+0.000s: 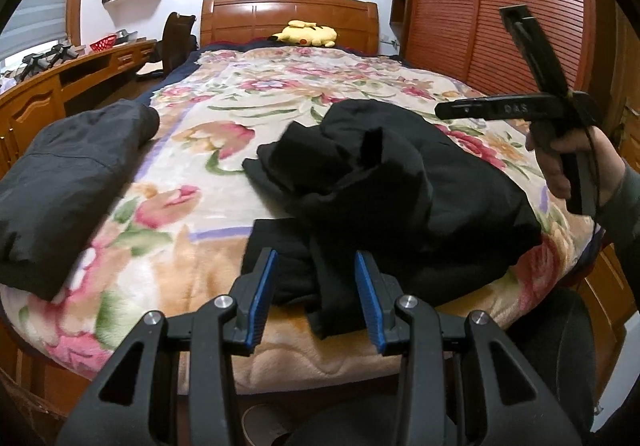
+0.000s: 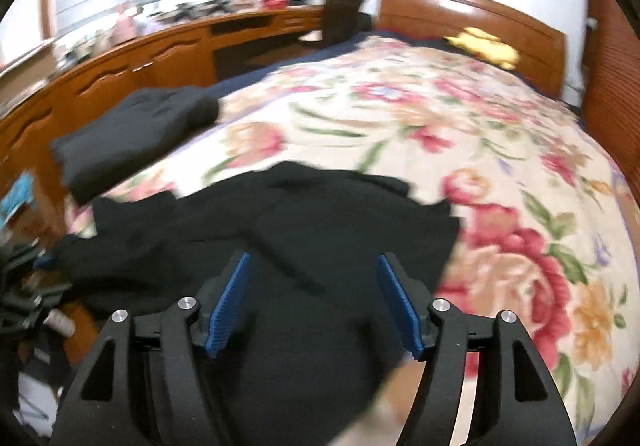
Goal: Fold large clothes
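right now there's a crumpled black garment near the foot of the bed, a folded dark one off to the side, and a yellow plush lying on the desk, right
Not quite. The yellow plush lies on the bed against the headboard, not on the desk; the left wrist view shows it. The rest holds: the crumpled black garment is near the foot of the bed, and the folded dark one off to the side.

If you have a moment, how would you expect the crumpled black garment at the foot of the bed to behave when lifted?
The black garment lies in soft heaped folds, so it will probably droop and unfold from wherever it is gripped. It looks thick and covers much of the floral blanket, so it is likely heavy enough to drag across that blanket.
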Demonstrator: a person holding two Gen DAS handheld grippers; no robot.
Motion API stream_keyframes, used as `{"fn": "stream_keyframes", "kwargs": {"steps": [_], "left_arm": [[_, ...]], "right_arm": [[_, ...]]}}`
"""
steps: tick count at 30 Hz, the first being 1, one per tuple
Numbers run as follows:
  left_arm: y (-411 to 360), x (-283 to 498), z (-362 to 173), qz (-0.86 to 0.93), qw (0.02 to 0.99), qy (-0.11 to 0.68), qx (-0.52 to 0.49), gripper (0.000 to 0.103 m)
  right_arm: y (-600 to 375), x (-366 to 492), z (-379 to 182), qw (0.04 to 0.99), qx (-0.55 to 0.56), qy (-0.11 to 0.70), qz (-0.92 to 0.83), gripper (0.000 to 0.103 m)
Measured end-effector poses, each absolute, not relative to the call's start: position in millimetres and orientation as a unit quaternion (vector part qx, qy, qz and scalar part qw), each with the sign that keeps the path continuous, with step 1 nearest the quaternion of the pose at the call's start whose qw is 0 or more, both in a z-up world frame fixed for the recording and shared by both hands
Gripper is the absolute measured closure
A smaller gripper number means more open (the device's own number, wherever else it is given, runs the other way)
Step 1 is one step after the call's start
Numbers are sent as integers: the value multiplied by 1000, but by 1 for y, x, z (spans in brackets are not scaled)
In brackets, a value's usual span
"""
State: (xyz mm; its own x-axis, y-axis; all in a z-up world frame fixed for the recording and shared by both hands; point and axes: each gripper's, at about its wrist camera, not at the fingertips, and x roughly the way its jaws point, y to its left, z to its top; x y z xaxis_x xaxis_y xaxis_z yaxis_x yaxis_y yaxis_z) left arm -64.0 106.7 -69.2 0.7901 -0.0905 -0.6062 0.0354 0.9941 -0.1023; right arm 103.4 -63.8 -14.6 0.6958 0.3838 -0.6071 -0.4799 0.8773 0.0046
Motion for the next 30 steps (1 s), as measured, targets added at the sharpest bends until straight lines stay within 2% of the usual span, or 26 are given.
{"fn": "stream_keyframes", "kwargs": {"steps": [12,22,26,30], "left_arm": [[101,-52,-81,-22,941,335,-53,65],[100,-58,-88,-31,941,331,-69,66],[98,-55,-91,-35,939,335,-68,72],[98,-51,-92,-45,937,338,-76,83]], "right_arm": [[-113,194,-55,913,-30,365,178,35],[-121,223,-76,901,24,393,183,18],[-128,230,-86,887,61,413,199,17],[-131,236,-92,865,104,436,225,18]]}}
